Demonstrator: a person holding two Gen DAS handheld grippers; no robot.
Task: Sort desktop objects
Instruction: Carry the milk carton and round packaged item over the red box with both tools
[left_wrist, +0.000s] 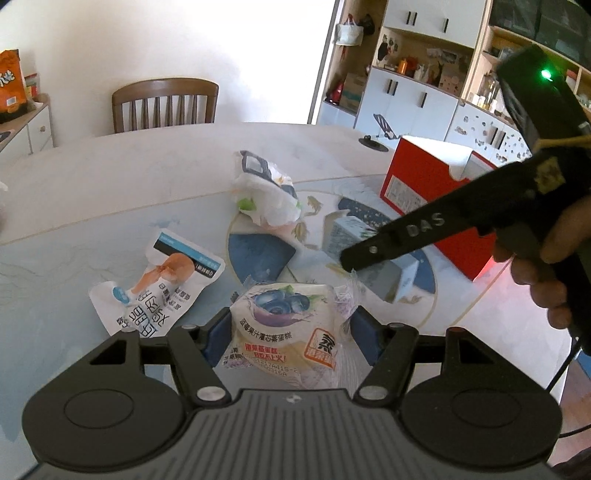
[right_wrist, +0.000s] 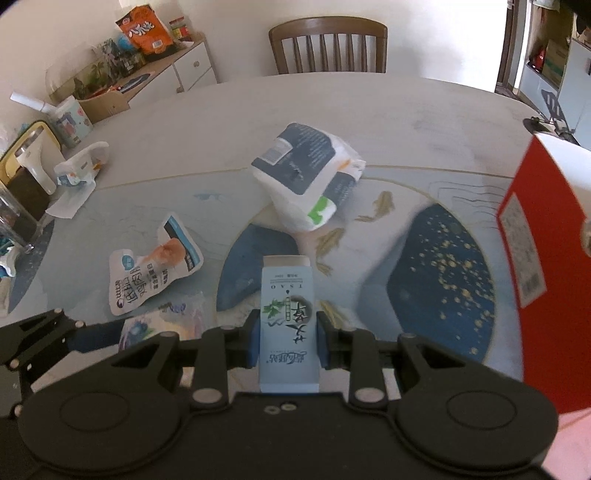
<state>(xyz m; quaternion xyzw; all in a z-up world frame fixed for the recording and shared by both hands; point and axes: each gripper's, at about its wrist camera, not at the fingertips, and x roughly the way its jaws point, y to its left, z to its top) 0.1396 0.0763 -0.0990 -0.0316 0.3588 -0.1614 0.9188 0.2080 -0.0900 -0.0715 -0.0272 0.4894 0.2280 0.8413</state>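
Note:
A blueberry cake packet (left_wrist: 284, 325) sits between the blue pads of my left gripper (left_wrist: 286, 332), which is shut on it just above the table mat. The same packet (right_wrist: 162, 325) shows at the lower left of the right wrist view, beside the left gripper's black fingers (right_wrist: 44, 332). My right gripper (right_wrist: 287, 341) is shut on a slim light-blue carton (right_wrist: 288, 314) with green leaf print, held upright. In the left wrist view that carton (left_wrist: 341, 232) hangs from the right gripper (left_wrist: 354, 258), to the right of the packet, with a hand (left_wrist: 546, 266) on the handle.
A white chicken-breast pouch (right_wrist: 147, 273) lies flat to the left. A white and dark-blue tissue pack (right_wrist: 306, 173) stands mid-table. An open red box (right_wrist: 535, 266) stands at the right. A crumpled wrapper (right_wrist: 77, 170) and a tray lie far left; a wooden chair (right_wrist: 328, 46) is behind the table.

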